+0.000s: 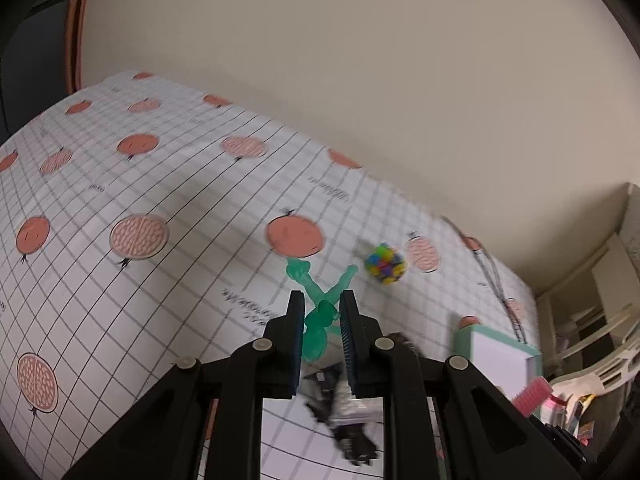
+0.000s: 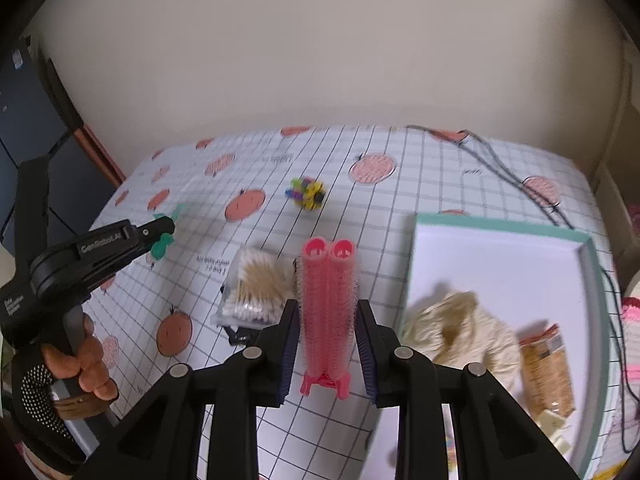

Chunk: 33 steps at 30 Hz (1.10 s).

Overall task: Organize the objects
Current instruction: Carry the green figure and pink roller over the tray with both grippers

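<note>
Two pink bristly rollers (image 2: pixel 328 304) pinched in right tool (image 2: pixel 327 340); left tool (image 1: pixel 322 332) pinching translucent green figure (image 1: pixel 318 312).

The desk (image 2: pixel 360 420) wears a white gridded cloth (image 2: pixel 400 160) printed with orange fruit. At its middle far part lies a multicoloured ball (image 2: pixel 306 193). Nearer, a clear box of cotton swabs (image 2: pixel 252 292) sits left of a mint-rimmed white tray (image 2: pixel 596 280) on the right. Dark cables (image 2: pixel 500 168) trail across the far right corner.
</note>
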### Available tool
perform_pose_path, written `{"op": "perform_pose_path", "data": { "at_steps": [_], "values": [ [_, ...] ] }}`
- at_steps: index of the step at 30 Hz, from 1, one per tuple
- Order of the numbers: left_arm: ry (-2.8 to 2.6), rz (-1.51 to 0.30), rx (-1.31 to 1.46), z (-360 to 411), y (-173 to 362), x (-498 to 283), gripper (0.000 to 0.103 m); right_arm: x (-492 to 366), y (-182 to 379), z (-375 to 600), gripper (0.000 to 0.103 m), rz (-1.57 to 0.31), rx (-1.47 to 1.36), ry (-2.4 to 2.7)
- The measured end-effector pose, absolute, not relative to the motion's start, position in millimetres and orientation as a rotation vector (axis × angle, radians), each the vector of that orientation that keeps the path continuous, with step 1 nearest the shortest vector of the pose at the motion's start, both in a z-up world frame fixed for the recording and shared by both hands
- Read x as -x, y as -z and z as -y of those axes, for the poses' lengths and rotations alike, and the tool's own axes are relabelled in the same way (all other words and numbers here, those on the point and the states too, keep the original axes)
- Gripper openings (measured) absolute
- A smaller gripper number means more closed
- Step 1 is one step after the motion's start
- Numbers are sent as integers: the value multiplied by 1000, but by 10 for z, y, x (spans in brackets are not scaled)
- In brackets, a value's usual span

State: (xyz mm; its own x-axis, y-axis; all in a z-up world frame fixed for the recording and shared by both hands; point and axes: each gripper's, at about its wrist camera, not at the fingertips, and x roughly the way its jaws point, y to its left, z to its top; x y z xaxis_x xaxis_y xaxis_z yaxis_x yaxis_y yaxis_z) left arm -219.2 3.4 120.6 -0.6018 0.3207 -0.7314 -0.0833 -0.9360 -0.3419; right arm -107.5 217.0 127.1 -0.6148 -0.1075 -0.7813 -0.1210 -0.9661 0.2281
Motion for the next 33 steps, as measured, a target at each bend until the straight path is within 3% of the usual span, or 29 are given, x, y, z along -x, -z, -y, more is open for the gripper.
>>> {"op": "perform_pose_path", "data": {
  "at_steps": [18, 33],
  "values": [
    [-2444, 316, 1147, -966, -1542, 1793, 18, 626, -1435, -3158, 29, -534, 1214, -2632],
    [-2267, 107, 1151, -2015, -1371, 1273, 18, 225, -1362, -3857, 29, -441, 1187, -2428]
  ]
}}
